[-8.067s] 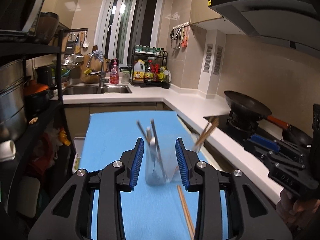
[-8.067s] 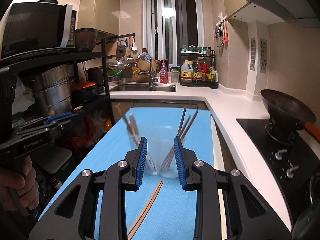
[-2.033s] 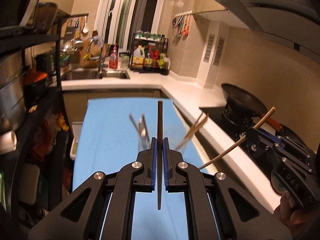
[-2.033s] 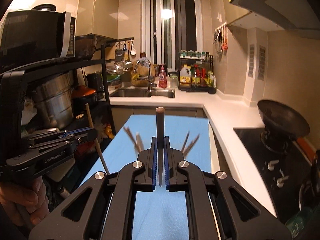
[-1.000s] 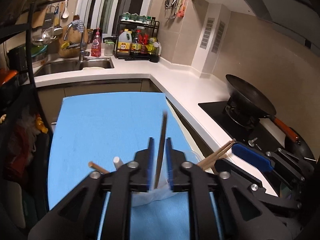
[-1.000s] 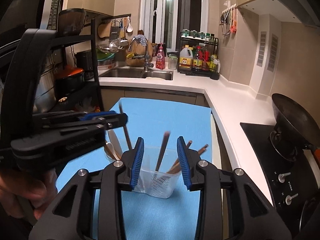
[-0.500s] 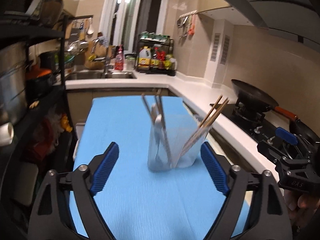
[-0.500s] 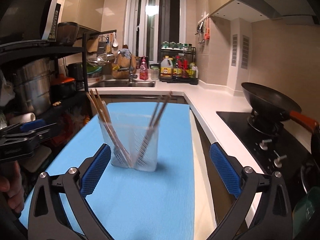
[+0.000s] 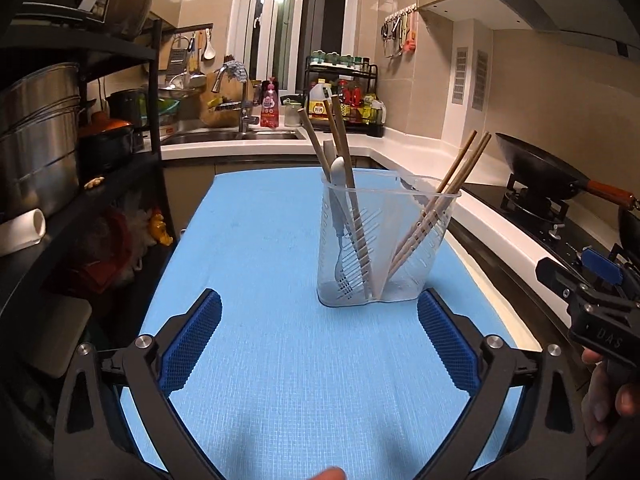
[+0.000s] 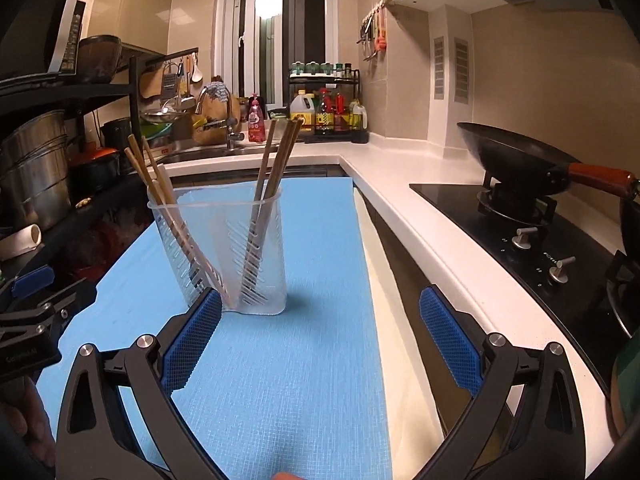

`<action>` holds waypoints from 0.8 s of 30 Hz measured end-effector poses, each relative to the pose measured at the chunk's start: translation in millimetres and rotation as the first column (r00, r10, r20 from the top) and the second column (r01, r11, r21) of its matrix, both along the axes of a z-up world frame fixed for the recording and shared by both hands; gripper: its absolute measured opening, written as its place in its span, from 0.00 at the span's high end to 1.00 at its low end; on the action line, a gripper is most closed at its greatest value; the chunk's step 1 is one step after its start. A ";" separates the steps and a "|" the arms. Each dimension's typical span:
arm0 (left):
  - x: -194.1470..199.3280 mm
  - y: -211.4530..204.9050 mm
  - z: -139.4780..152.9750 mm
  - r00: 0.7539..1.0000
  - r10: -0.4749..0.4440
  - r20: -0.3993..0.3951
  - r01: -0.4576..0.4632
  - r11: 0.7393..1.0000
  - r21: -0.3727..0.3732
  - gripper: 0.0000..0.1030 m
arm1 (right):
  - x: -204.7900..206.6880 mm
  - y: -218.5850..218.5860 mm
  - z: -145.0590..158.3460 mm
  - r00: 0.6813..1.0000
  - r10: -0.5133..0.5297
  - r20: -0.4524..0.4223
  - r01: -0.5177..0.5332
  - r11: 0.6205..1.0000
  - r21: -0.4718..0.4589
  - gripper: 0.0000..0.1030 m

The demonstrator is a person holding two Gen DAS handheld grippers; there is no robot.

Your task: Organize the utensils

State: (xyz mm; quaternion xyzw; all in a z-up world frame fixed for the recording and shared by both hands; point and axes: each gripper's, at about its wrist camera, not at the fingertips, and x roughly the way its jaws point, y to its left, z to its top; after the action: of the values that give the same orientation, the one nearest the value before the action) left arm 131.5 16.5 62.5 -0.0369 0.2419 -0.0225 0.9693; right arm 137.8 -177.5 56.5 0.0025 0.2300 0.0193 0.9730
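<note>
Both jaws wide apart, holding nothing: left gripper (image 9: 319, 344), right gripper (image 10: 320, 342). Holder (image 9: 386, 240) stands on mat (image 9: 256, 240) at 12 o'clock; chopsticks (image 9: 436, 216) split per compartment, leaning outward. Looks sorted.

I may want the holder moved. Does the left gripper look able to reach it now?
Probably yes: the left gripper is open, and only bare blue mat lies between it and the clear utensil holder.

A clear plastic utensil holder (image 9: 388, 248) stands upright on the blue mat (image 9: 256, 280), split into two compartments: one holds leaning wooden chopsticks (image 9: 436, 216), the other chopsticks and a pale spoon (image 9: 338, 200)
</note>
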 end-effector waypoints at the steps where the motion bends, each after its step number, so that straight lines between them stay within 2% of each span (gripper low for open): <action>1: 1.4 1.2 -1.0 1.000 0.000 -0.003 0.000 1.000 -0.008 0.07 | -0.3 2.8 -0.9 1.000 0.003 0.003 -0.003 1.000 -0.013 0.05; 24: -1.6 -5.5 -4.0 1.000 -0.008 -0.010 0.008 1.000 0.002 0.07 | -9.0 15.7 -2.0 0.999 0.030 0.035 -0.028 0.999 -0.044 0.05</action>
State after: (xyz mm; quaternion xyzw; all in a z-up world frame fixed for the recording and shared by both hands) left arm 129.8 10.9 58.5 -0.0352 0.2471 -0.0259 0.9680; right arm 128.8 -161.9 54.4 -0.0224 0.2129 0.0286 0.9764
